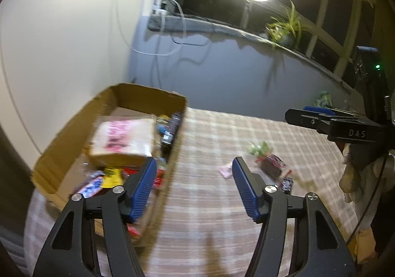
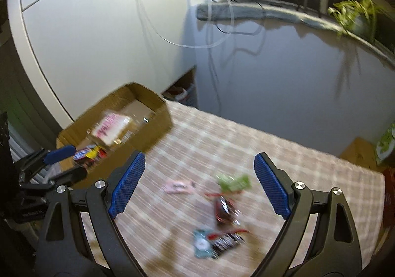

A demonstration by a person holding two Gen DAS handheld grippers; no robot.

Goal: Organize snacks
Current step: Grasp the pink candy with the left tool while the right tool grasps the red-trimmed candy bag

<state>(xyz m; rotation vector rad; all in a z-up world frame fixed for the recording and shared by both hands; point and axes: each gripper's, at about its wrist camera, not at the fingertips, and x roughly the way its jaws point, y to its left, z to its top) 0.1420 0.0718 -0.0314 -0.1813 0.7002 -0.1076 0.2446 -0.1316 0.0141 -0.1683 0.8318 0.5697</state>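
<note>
A wrong pick is the likely failure: the loose snacks on the checked cloth lie close together, so two wrappers could be caught at once, or a thin flat packet could slide away under the pads. Blur makes the labels unreadable.

Right gripper: jaws are spread wide, nothing is held, nothing touched; it hangs over the green packet, pink packet, dark red packet and teal packet.

Left gripper: jaws are partly open and empty, beside the cardboard box, which is already holding several snacks.
</note>
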